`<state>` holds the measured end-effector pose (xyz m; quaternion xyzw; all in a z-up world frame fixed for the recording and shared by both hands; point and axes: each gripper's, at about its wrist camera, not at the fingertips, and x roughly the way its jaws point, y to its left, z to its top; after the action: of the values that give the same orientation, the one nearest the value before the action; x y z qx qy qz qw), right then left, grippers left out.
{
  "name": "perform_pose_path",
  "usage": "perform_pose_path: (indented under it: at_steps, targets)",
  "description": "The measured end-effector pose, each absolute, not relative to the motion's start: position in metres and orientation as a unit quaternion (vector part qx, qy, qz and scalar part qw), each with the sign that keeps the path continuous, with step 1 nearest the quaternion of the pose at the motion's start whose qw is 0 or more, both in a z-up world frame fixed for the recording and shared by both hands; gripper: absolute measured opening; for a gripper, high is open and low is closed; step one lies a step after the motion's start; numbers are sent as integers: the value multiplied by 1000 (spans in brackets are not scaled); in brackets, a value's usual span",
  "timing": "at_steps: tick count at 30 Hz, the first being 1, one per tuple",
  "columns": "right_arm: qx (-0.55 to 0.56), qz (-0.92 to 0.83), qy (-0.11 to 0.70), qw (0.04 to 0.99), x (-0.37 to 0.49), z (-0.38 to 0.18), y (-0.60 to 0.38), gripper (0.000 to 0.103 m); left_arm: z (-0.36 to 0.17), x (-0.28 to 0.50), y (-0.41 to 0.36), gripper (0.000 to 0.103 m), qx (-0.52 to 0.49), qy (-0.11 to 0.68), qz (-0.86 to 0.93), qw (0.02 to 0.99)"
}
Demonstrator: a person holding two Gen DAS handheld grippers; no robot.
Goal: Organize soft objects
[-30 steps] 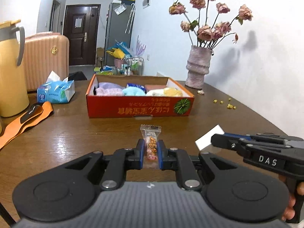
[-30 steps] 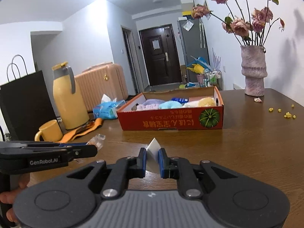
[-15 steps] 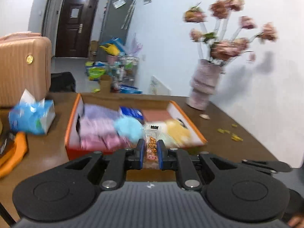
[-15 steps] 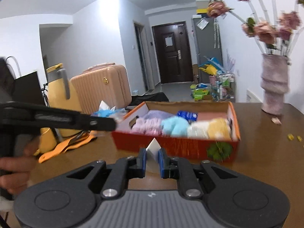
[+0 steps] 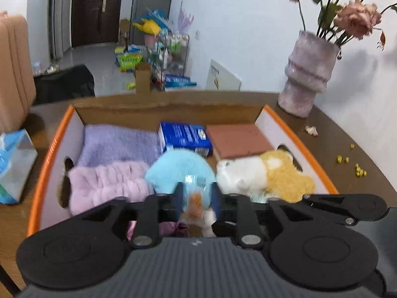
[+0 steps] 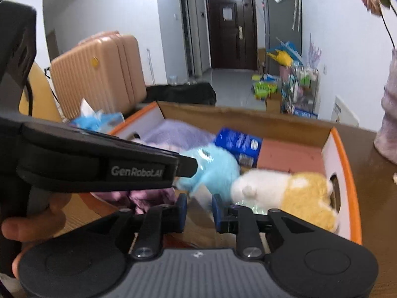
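Fluffy plush toys (image 5: 280, 176) and a soft terry towel (image 5: 119, 141) fill the matt cardboard box (image 5: 168, 110) on the glossy wooden counter (image 5: 347, 149).

- The box (image 5: 270, 114) sits on the table (image 5: 347, 139), with the vase (image 5: 307, 74) behind its right corner and the tissue pack (image 5: 15, 164) to its left.
- In the box, a towel (image 5: 119, 141) lies at back left, a headband (image 5: 106, 183) in front of it.
- A packet (image 5: 183, 136) lies at back centre, a flat pad (image 5: 238, 139) to its right.
- A fluffy toy (image 5: 178, 168) lies in front of the packet, a plush animal (image 5: 268, 176) to its right.
- A suitcase (image 6: 99, 72) stands behind the table at left.
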<state>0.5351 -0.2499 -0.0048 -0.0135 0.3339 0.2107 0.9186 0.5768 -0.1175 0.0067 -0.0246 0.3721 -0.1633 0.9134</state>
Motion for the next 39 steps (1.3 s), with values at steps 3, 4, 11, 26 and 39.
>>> perform_pose_path:
  at_steps: [3, 4, 11, 26, 39]
  targets:
    - [-14, 209, 323, 923, 531, -4, -255, 42, 7, 574, -113, 40, -21, 365, -164, 916]
    - [-14, 204, 317, 926, 530, -1, -258, 43, 10, 573, -111, 41, -19, 363, -160, 918]
    - [-11, 181, 279, 943, 509, 51, -282, 44, 59, 545, -90, 46, -5, 329, -136, 935]
    - [-51, 79, 134, 987, 412, 92, -307, 100, 82, 417, -52, 89, 16, 160, -24, 987]
    - [-48, 77, 121, 989, 387, 72, -291, 102, 74, 392, -51, 93, 11, 139, -32, 990]
